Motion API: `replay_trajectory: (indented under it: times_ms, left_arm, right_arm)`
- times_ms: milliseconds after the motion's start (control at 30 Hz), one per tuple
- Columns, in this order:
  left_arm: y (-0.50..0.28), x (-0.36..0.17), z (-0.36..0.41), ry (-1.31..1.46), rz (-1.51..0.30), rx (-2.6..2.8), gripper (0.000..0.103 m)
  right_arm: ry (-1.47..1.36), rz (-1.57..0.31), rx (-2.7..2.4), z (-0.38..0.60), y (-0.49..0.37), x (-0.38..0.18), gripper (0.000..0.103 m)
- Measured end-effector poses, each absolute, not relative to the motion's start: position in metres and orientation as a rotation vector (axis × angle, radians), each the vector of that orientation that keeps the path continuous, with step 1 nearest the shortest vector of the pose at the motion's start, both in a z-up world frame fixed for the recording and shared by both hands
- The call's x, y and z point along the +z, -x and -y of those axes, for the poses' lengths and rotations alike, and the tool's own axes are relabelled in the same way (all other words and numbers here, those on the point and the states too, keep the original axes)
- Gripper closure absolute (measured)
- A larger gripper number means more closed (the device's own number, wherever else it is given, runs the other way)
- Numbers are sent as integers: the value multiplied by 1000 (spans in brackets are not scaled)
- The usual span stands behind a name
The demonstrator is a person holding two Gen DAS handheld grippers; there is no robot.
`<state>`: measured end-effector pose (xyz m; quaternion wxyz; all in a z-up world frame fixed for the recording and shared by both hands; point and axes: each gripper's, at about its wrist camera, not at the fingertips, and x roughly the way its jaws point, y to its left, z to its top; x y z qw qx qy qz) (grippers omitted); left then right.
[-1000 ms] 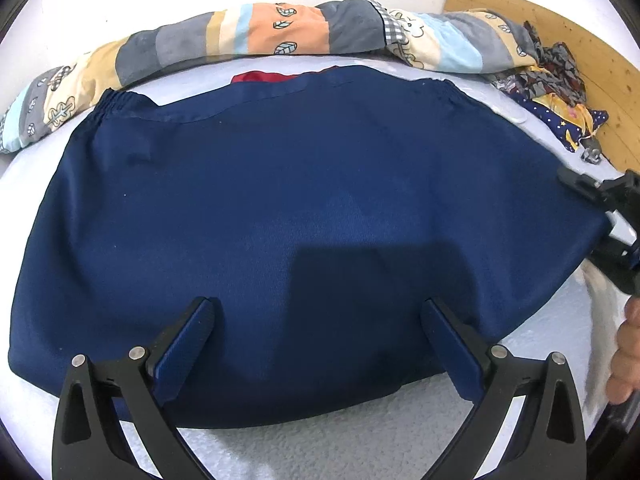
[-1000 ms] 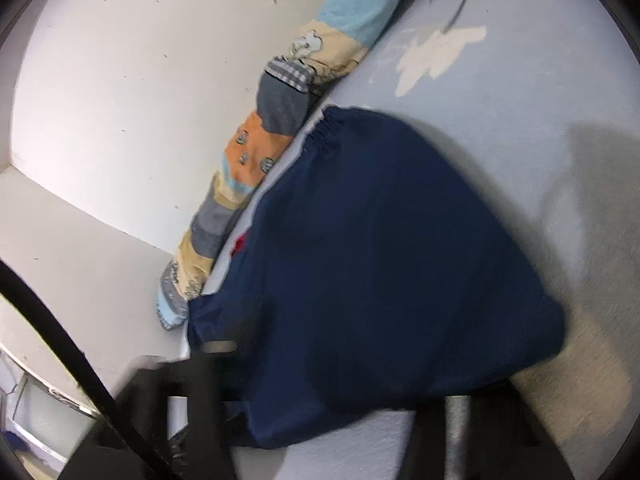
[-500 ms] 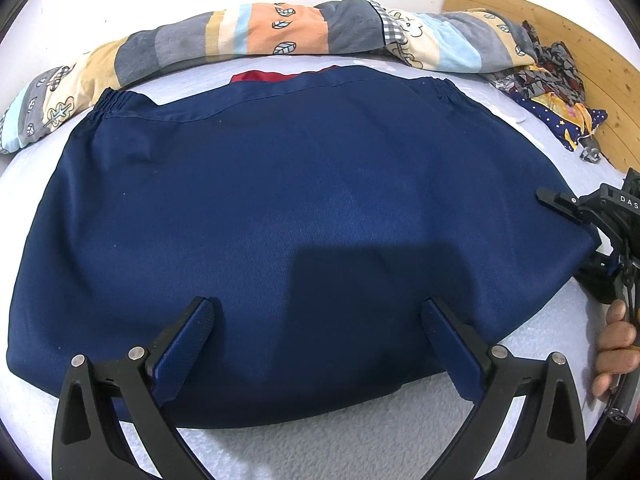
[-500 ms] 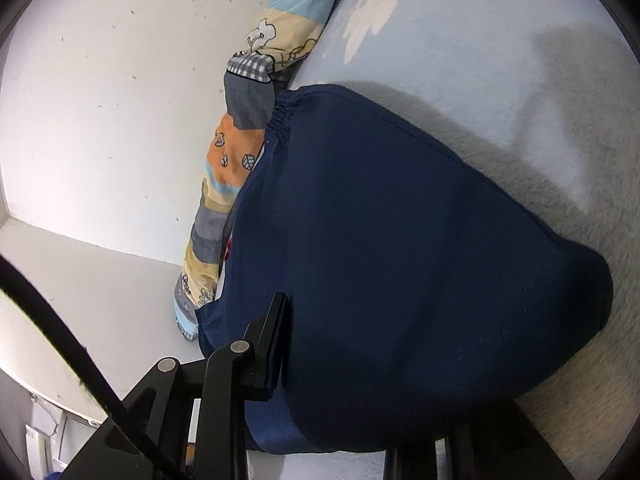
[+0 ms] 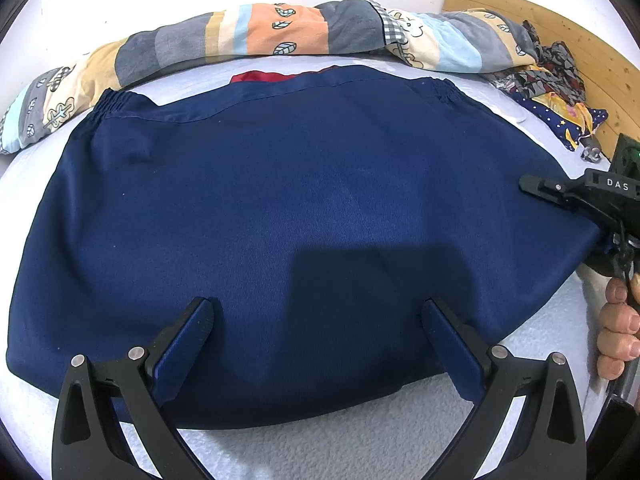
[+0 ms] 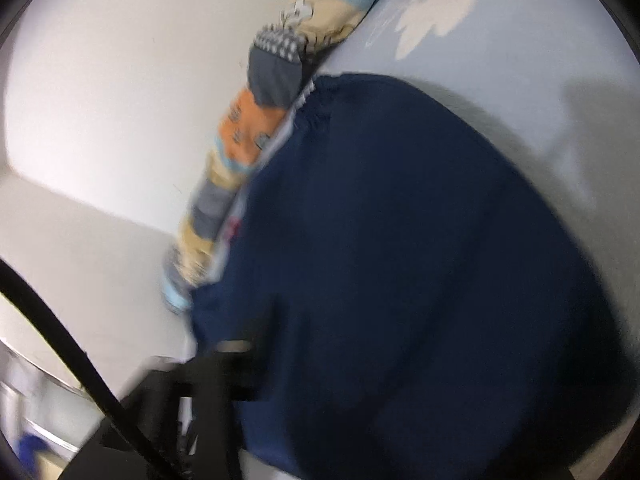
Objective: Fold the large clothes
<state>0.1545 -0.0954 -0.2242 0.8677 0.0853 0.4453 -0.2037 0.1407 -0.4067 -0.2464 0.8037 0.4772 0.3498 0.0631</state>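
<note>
A large navy garment with an elastic waistband lies spread flat on the pale bed cover. My left gripper hovers open above its near hem, nothing between the fingers. My right gripper is at the garment's right edge, held by a person's hand. Its jaws are closing with the cloth edge between them: one finger lies over the fabric, the other is hidden beneath it. The right wrist view is blurred; the navy garment fills it and covers one finger.
A rolled patchwork quilt runs along the far wall. Something red peeks out behind the waistband. A pile of patterned clothes lies at the far right beside a wooden headboard.
The right gripper has slid further in over the garment's right edge and its jaws have narrowed. The left gripper and the garment's body have stayed put.
</note>
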Motion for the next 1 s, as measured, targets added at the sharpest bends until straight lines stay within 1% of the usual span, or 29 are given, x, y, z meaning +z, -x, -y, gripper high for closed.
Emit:
replay_trajectory:
  times_ms: [67,167,400,733,833,1000]
  left_arm:
    - [-155,-224,97,-183,-933,-421,0]
    - [-155,-225,97,-183,-933,-421,0]
    - [-156,-225,98,-187,-939,-419,0]
    - [-155,-224,98,-200,-933,-417,0]
    - [-158,-210,89,-184,-936,-458,0]
    - [-160,-164,41,-125,-823,-382,0]
  right_arm:
    - [-1023,-741,130,405,-139,-243,86]
    - [-952,-750,117,398,-138,-230,87]
    - [-763,-753,86,377,-136,-197,88]
    - [-756,-684,181,353,-131,-154,89]
    - [-773,-674,200,348,-131,-146,89]
    - [-756,-677,194,334,-137,-130,89]
